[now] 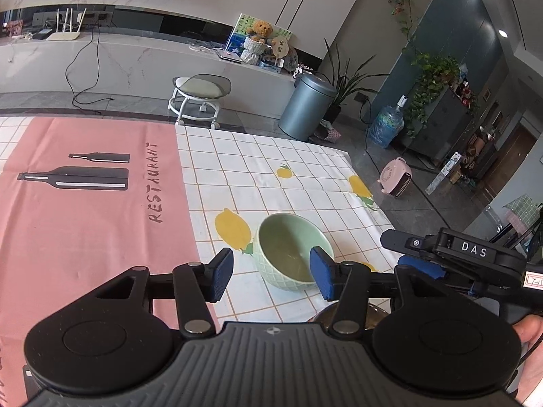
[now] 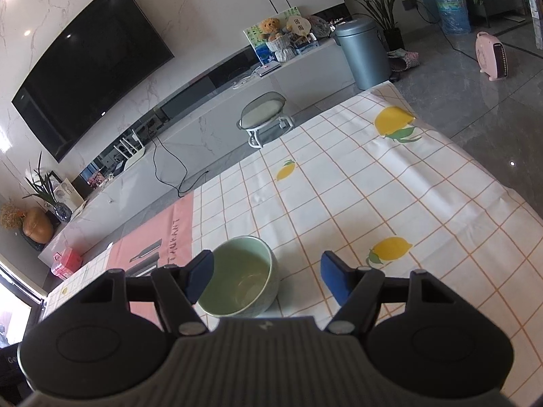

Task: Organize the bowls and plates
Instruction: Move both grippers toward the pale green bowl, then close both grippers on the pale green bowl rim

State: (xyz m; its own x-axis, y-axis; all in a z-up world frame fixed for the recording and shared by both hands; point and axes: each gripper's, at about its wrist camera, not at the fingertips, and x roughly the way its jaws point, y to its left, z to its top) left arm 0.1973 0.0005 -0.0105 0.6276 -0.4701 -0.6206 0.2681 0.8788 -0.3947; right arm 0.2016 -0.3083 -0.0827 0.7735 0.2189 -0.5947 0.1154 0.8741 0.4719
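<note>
Green bowl (image 1: 292, 251) upright on cloth (image 1: 305, 176). L gripper (image 1: 273, 271) jaws apart, above bowl. R gripper (image 2: 266, 276) apart, empty, bowl beside its left pad.

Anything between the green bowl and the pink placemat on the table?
Only bare lemon-print tablecloth. The left wrist view shows a printed lemon between the green bowl and the pink placemat, with no dishes there.
</note>
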